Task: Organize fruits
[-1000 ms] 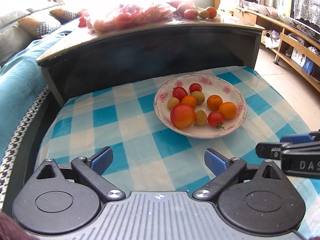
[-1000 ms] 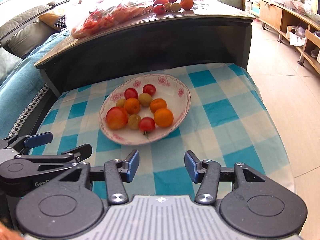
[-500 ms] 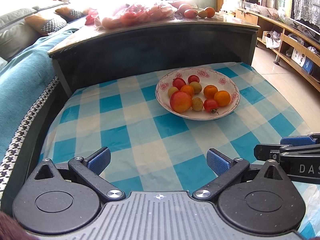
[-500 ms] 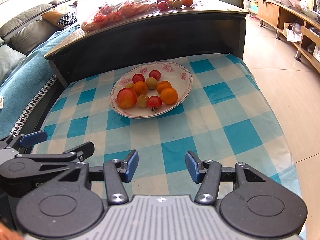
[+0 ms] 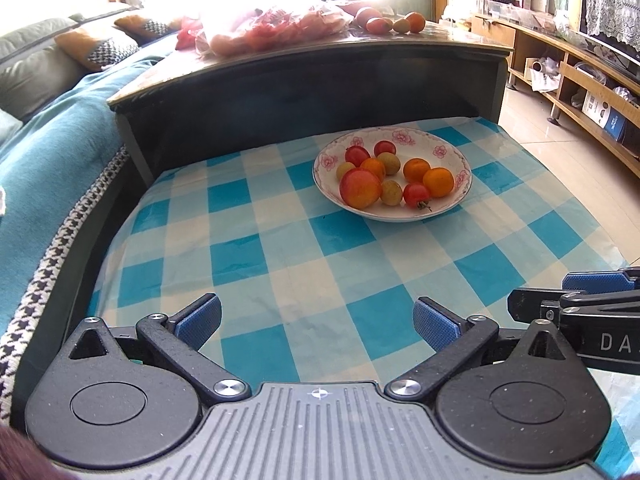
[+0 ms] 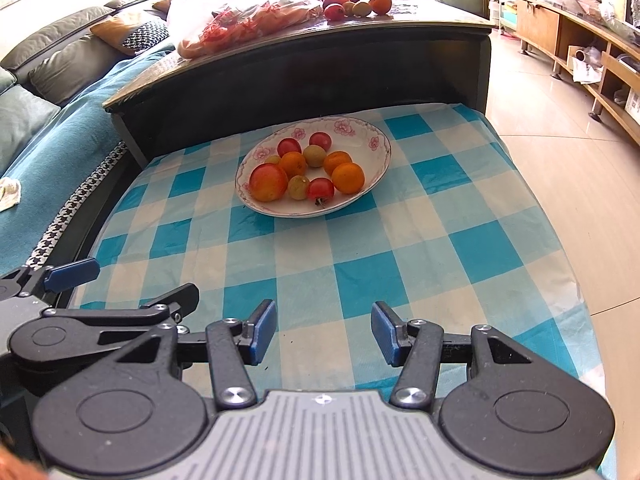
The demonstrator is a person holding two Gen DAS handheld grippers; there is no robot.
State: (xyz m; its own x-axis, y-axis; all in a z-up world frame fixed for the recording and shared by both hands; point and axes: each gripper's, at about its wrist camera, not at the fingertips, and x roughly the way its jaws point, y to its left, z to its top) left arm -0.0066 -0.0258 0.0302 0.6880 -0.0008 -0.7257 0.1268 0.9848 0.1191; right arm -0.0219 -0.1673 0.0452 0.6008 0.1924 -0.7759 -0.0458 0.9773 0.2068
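Observation:
A white flowered plate [image 5: 448,142] [image 6: 376,140] sits on the blue-checked cloth [image 5: 280,248] [image 6: 400,248], far side. It holds several fruits: a big red-orange peach [image 5: 360,188] [image 6: 268,182], oranges [image 5: 438,182] [image 6: 348,178], red tomatoes and small yellow-green fruits. My left gripper [image 5: 316,322] hangs open and empty over the near cloth, well short of the plate. My right gripper [image 6: 324,332] is also open and empty, beside the left one; its fingers [image 5: 588,284] show at the left view's right edge.
A dark raised table [image 6: 320,60] stands behind the cloth, with a plastic bag of fruit [image 6: 240,20] and loose fruits [image 6: 352,4] on top. A teal-covered sofa [image 5: 48,152] lies left; tiled floor [image 6: 560,120] and wooden shelves [image 5: 580,72] lie right.
Both grippers have drawn back from the plate, which now looks smaller and farther away. More checked cloth shows in front of them. The jaws stand as before.

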